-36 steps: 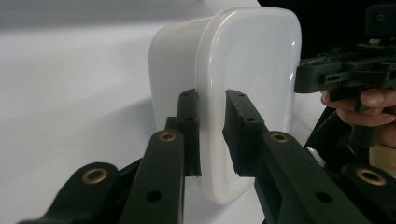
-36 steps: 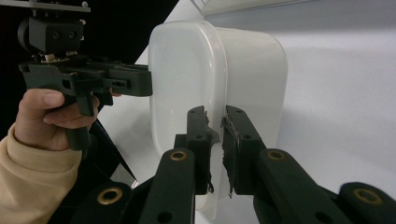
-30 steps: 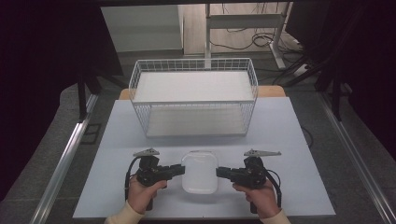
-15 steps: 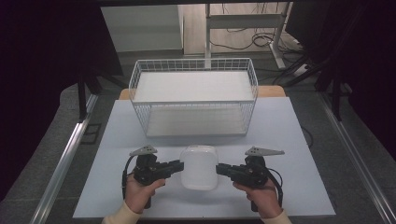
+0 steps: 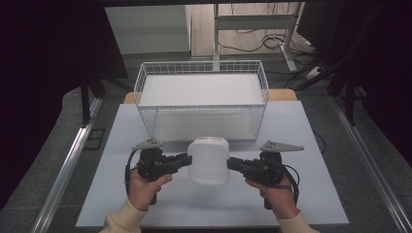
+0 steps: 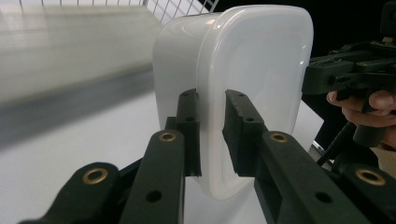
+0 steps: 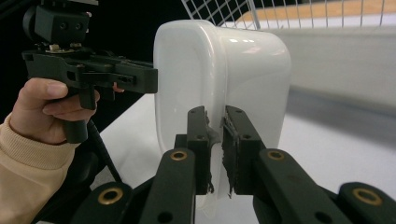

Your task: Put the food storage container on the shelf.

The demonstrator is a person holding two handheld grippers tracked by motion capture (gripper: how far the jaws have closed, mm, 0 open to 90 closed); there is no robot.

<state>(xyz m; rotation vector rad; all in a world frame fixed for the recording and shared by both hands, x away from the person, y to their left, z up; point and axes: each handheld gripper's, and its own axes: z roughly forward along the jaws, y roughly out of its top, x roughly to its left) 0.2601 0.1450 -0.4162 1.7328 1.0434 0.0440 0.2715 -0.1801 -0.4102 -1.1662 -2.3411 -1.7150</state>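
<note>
At frame centre the white container, clenched at its rim by both the left gripper and right gripper, had risen off the bench toward the wire basket, evidently its destination.

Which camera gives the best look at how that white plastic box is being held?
The high view: the white box sits between the left gripper and right gripper, before the wire basket. Each gripper view shows its own jaws pinching the box's rim close up.
</note>
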